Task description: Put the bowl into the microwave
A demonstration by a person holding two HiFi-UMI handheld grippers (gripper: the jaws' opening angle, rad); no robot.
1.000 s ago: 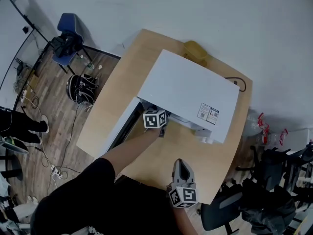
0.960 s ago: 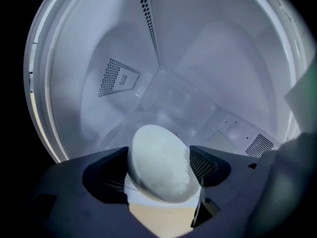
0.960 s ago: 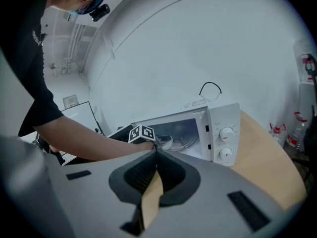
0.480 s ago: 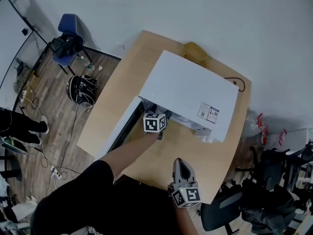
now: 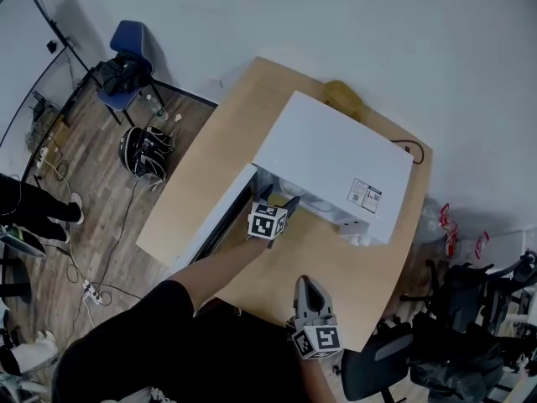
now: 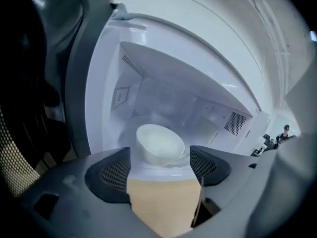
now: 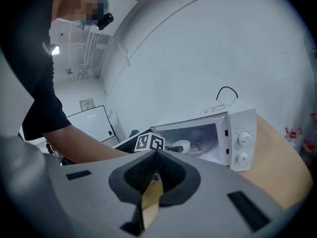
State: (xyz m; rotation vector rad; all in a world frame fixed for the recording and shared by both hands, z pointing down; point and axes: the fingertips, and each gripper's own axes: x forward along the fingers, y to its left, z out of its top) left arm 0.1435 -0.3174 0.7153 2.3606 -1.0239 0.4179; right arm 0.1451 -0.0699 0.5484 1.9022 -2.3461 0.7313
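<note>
A white bowl (image 6: 158,144) sits inside the open white microwave (image 5: 336,162), on its glass turntable; it also shows small in the right gripper view (image 7: 182,146). My left gripper (image 6: 159,168) is open just outside the oven mouth, its pads (image 6: 111,175) apart and short of the bowl, nothing between them. In the head view the left gripper (image 5: 281,201) points into the cavity. The microwave door (image 5: 214,221) hangs open to the left. My right gripper (image 5: 307,282) hovers shut near the table's front edge, holding nothing, and faces the microwave (image 7: 237,133).
The microwave stands on a wooden table (image 5: 210,158). A yellow-brown object (image 5: 342,93) lies behind the oven and a black cable (image 5: 409,145) runs off its back right. A blue chair (image 5: 130,44) stands far left, and an office chair (image 5: 377,368) sits by the table's near right corner.
My left gripper has drawn back a little from the microwave opening toward me. The right gripper has stayed where it was.
</note>
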